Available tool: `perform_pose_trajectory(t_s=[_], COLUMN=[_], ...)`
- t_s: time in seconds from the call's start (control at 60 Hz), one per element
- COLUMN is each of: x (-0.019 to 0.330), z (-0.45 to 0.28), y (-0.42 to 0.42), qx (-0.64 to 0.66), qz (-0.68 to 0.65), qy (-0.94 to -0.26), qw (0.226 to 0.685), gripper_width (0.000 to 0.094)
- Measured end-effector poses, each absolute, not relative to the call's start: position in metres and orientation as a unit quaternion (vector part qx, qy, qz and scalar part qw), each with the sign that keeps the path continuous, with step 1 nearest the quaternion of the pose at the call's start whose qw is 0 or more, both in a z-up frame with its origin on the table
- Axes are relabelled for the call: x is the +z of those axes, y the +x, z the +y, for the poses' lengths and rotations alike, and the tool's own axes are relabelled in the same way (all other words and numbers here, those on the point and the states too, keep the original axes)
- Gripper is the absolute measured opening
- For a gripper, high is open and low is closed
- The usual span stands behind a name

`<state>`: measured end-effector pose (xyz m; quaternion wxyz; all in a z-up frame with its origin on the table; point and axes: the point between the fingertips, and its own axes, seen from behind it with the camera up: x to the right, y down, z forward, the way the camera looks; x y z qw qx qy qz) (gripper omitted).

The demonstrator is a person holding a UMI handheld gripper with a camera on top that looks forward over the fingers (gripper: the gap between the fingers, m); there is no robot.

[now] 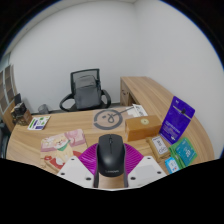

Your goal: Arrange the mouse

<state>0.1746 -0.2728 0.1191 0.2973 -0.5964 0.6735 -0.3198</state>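
Note:
A black computer mouse point(110, 155) sits between my two fingers, its sides pressed against the purple pads point(90, 158). My gripper point(110, 163) is shut on the mouse and holds it above the wooden desk point(90, 125). The mouse's front points away from me, toward the desk's middle. A round grey disc with a dark ring mark point(108, 119) lies on the desk just beyond the mouse.
A black office chair point(86, 90) stands behind the desk. A blue upright box point(177, 120) and teal packets point(183, 152) lie to the right. Pink packets point(62, 142) and a green booklet point(38, 123) lie to the left. A brown box point(141, 128) sits right of the disc.

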Motion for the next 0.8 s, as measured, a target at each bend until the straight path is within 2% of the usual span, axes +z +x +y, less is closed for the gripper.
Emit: perform_pose_trajectory(t_s=[0.117, 0.233, 0.367, 0.583, 0.733, 0.8], x=[0.159, 0.16, 0.114, 0.02, -0.013, -0.017], z=[-0.217, -0.151, -0.088, -0.045, -0.041, -0.041], y=[0.203, 0.229, 0.249, 0.246, 0.236, 0.236], qx=[-0.328, -0.319, -0.297, -0.272, -0.264, -0.271], qz=[0.643, 0.628, 0.621, 0.626, 0.636, 0.634], qy=[-0.61, -0.62, -0.64, -0.666, -0.667, -0.666], qw=[0.327, 0.347, 0.343, 0.303, 0.286, 0.285], gripper_width=[0.0336, 0.0335, 0.0335, 0.0334, 0.0342, 0.041])
